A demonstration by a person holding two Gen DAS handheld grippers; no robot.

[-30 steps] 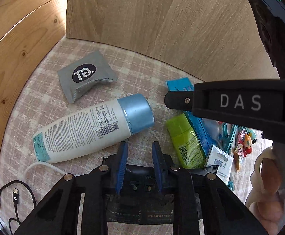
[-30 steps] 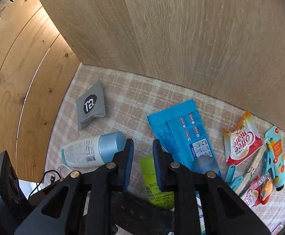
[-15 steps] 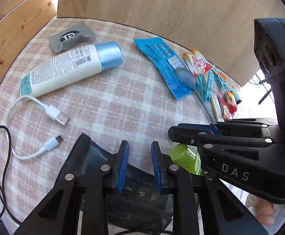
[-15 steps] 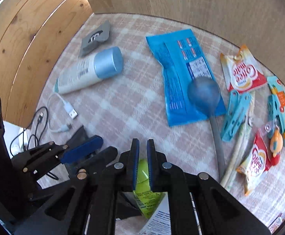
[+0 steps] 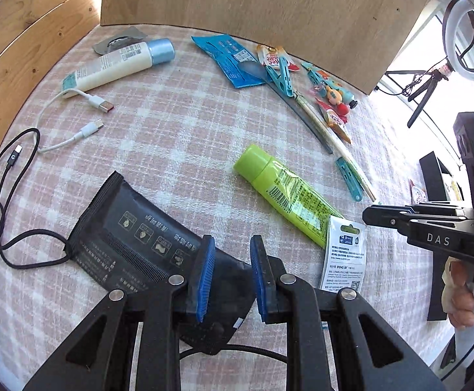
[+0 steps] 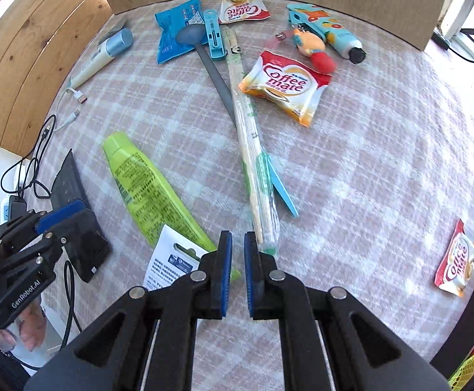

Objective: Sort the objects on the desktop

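**A:** What do the jaws of the left gripper (image 5: 229,244) have?

**B:** They are clamped on the black pouch (image 5: 132,228). Its dark foil is bunched between the blue pads. The rest of the pouch runs out toward ten o'clock and lies on the checked cloth of the bench (image 5: 178,137).

**A:** And the right gripper (image 6: 238,238)?

**B:** Its jaws are all but together, with only a thin slit between the pads and nothing in it. It points steeply down over the bench.

**A:** What lies nearest to those jaws?

**B:** From the right wrist, the white card (image 6: 172,260) sits just beside the left jaw at ten o'clock. Its top edge overlaps the tail of the green tube (image 6: 146,189). The tube slants away toward ten o'clock with its cap at the far end. The wrapped chopsticks (image 6: 253,150) begin just past the right jaw tip and run up toward twelve. A teal clip (image 6: 282,189) lies against them at one o'clock.

**A:** And farther out?

**B:** A Coffee-mate sachet (image 6: 282,88) lies near the chopsticks at one o'clock. Another sachet (image 6: 455,260) lies alone at three o'clock, well apart from the rest. From the left wrist, the white tube (image 5: 113,65) with the blue cap is at eleven o'clock and the blue packet (image 5: 230,58) is at twelve. The white cable (image 5: 74,130) is at ten and the black cable (image 5: 6,176) at nine.
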